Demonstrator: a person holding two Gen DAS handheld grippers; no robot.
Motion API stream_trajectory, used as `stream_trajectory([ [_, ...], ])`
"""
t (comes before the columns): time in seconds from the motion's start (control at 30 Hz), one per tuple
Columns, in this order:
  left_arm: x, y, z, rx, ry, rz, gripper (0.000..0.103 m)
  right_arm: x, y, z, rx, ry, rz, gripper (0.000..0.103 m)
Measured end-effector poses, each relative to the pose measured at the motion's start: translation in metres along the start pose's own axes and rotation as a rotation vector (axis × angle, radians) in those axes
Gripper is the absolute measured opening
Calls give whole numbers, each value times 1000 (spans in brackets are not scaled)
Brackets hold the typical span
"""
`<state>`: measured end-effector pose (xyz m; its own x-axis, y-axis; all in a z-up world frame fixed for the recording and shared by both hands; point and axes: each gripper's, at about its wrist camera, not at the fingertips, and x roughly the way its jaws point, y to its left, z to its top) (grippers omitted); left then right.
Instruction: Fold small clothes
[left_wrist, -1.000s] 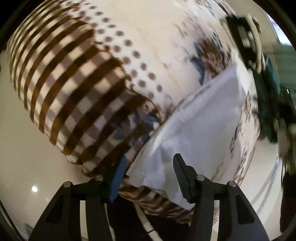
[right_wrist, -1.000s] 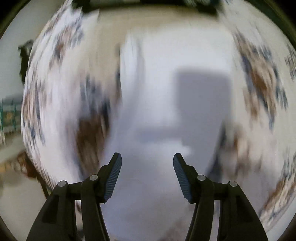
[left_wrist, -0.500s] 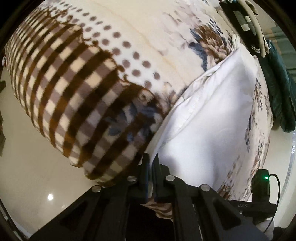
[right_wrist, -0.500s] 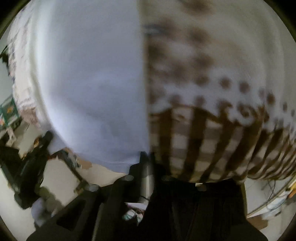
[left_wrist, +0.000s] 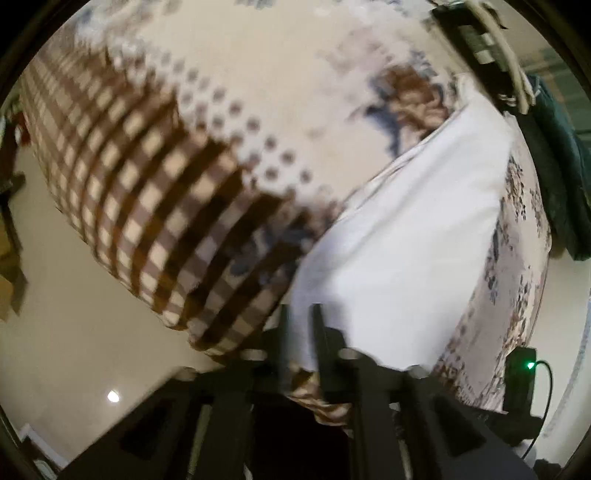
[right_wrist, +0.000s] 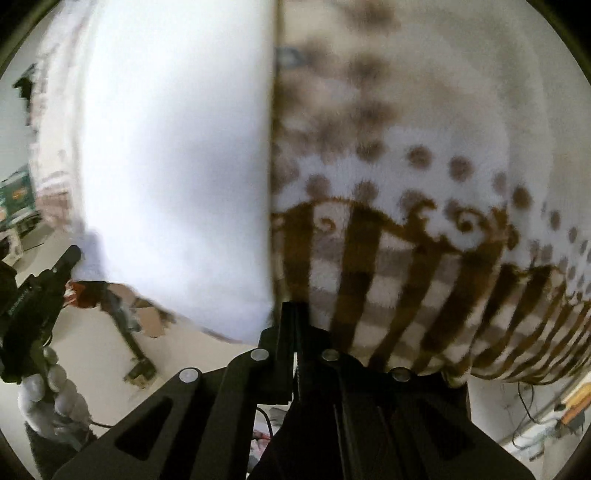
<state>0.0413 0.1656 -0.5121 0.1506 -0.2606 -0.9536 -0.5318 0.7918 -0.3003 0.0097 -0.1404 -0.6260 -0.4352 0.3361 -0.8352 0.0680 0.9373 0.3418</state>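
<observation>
A white garment (left_wrist: 413, 243) lies flat on a bed covered by a cream blanket (left_wrist: 155, 192) with brown checks, dots and flowers. My left gripper (left_wrist: 301, 317) is shut on the garment's near corner at the bed edge. In the right wrist view the white garment (right_wrist: 173, 166) fills the left half and the blanket (right_wrist: 424, 240) the right. My right gripper (right_wrist: 293, 314) is shut on the garment's near right corner, at its straight edge. The left gripper (right_wrist: 70, 258) shows at the far left, holding the other corner.
Dark green cloth (left_wrist: 554, 177) and a dark striped item (left_wrist: 480, 48) lie at the far end of the bed. A black device with a green light (left_wrist: 521, 373) sits at the lower right. Pale floor (left_wrist: 74, 332) lies beside the bed.
Both grippers were open a second ago. They have closed on the garment's near corners. The left view has shifted slightly since half a second ago.
</observation>
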Motion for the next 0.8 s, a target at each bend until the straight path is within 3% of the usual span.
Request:
stream_trajectory([
  [0.03,-9,-7,2,6,-8,-16,55,-12,-3,-2,-5,-16,12,18],
  [0.1,-28,-23,9,6,-43,-85,66,-41,-15,1,-4,-53,44,55],
  [0.2,-41,-56,35,39,-92,-140,66,-88,-25,17,6,-129,95,57],
  [0.43,-14,-157,149,189,-147,-208,66,-194,-53,94,110,-351,167,57],
  [0.67,48,-253,279,344,-110,-261,66,-277,-69,229,192,-486,138,57],
  [0.8,96,-295,331,401,-50,-275,65,-291,-76,314,198,-515,116,57],
])
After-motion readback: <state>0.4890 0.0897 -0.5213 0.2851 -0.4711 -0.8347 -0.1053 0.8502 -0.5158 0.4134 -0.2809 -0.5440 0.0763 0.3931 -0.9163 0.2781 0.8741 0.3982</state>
